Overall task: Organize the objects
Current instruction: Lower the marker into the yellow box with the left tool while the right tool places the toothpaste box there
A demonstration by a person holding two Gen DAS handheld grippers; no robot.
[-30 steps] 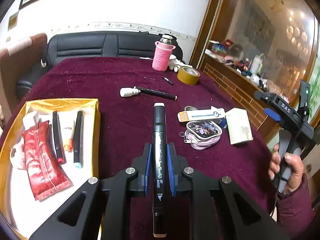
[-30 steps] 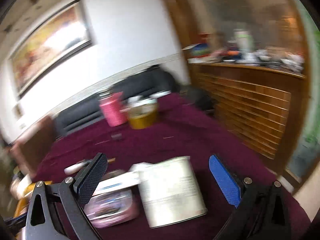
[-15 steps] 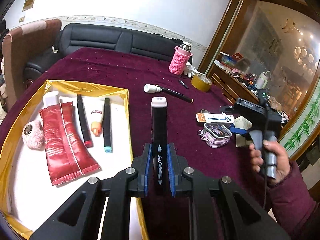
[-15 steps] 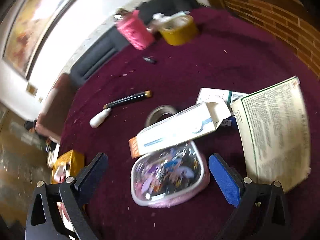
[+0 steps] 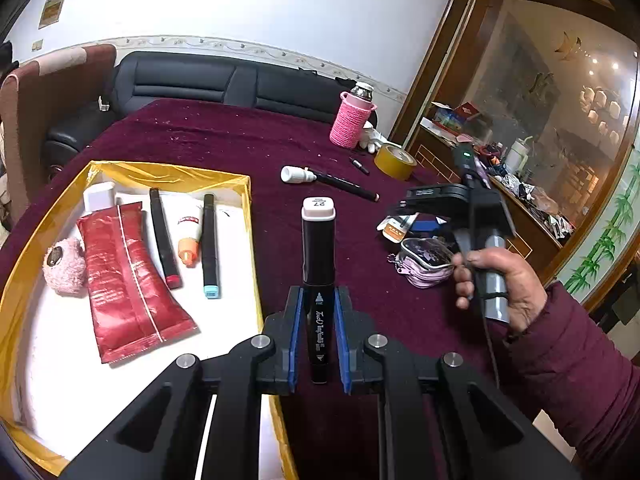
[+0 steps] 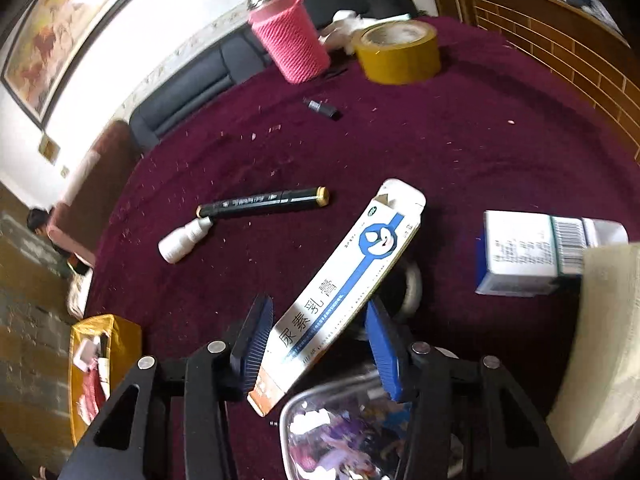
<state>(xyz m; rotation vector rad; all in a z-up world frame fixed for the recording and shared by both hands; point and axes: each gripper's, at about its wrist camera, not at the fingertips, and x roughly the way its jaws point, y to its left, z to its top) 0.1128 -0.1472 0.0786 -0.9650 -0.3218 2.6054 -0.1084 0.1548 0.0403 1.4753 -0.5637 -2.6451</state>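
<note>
Two grippers are at work over a round table (image 5: 224, 140) draped in dark red cloth. The left gripper (image 5: 316, 344) is clamped on a black marker (image 5: 318, 248) with a pale cap, held just past the right edge of a gold-rimmed tray (image 5: 248, 216) that holds a red tube (image 5: 124, 280), two markers and a pink fluffy thing. The right gripper (image 6: 316, 344), whose jaws have just been closing, straddles a long white and blue box (image 6: 344, 292); whether the pads press it I cannot tell. Beyond lie another marker (image 6: 264, 204), yellow tape (image 6: 396, 54) and a pink knitted flask (image 6: 290, 36). A black sofa (image 5: 208, 80) lines the white wall.
</note>
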